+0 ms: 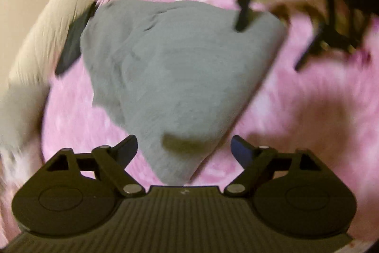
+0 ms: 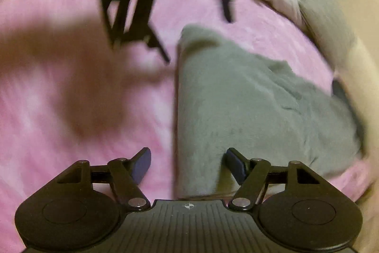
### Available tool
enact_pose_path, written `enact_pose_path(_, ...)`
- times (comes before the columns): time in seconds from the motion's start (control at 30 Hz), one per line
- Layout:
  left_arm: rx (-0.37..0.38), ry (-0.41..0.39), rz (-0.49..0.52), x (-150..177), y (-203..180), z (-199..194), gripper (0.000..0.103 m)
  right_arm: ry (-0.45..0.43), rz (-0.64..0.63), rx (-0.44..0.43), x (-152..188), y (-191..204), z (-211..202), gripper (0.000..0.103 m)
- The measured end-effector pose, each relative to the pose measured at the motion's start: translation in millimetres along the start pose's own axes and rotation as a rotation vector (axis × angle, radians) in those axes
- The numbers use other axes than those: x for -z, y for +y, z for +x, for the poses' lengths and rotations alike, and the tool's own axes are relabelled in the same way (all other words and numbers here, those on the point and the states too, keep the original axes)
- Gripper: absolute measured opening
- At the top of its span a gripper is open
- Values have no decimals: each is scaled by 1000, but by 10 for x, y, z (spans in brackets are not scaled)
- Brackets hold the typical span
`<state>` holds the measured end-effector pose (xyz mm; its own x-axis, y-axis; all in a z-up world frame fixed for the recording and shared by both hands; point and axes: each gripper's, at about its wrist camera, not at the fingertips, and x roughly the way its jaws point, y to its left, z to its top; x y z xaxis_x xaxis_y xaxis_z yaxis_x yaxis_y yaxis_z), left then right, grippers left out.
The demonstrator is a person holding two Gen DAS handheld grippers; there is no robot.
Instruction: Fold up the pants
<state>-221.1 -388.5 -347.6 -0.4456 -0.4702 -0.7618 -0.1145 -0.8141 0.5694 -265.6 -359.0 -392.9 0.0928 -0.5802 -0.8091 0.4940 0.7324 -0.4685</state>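
Pink fuzzy blanket (image 1: 296, 110) carries the grey pants (image 1: 180, 68), folded into a wedge, long axis running away from both cameras, narrow end nearest the left wrist view. Risk: plush surface drags the cloth, so a one-sided pull would skew or undo the fold; frames are blurred. Left gripper (image 1: 187, 151) is released, jaws spread over the narrow tip. Right gripper (image 2: 188, 164) also released, straddling the pants' near edge.
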Motion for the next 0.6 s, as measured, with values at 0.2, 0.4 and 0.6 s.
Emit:
enact_pose_path(0.2,-124,-9,204,109,-228,352,69,-12,-72,100,224,-45,123,58)
enact_pose_path(0.4,-54,-5,277,104,-79,392,16,-35,1,62,193,-213,-50,20)
enact_pose_path(0.6,-9,26,135,-97,316,-86,10,-32,60,-43,-63,-445,-709,16)
